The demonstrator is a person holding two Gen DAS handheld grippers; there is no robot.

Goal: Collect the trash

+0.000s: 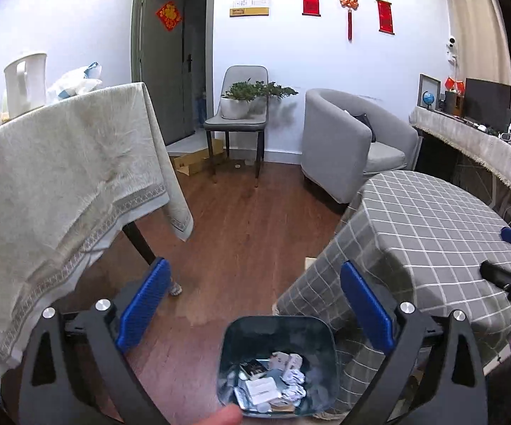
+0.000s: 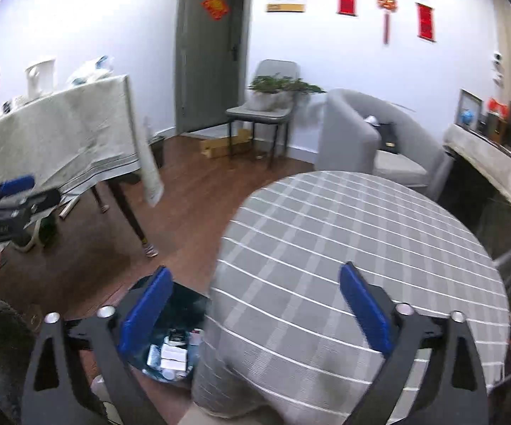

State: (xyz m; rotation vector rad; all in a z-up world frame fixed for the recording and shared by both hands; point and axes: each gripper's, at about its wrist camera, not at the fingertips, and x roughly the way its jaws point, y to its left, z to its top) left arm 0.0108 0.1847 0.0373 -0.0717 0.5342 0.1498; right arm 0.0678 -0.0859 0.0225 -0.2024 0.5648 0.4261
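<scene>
Although the trash bin (image 1: 278,364) already holds a heap of wrappers and small cartons (image 1: 273,384), it sits on the wood floor (image 1: 241,233) tight against the hanging edge of the checked cloth on the round tabletop (image 1: 432,226), so watch that corner. In the right wrist view the bin (image 2: 174,340) is half hidden behind the cloth's drape, and that view is smeared; I can't make out any trash left on the tabletop (image 2: 361,233) there. If you swing either gripper low toward the bin, I'd judge a finger could snag the cloth and drag it, or knock the light bin and spill what's inside. Your left gripper (image 1: 253,304) hangs above the bin with its jaws spread wide, blue pads apart, holding nothing and touching nothing. Your right gripper (image 2: 255,310) is equally released, empty, poised over the tabletop's near edge.
</scene>
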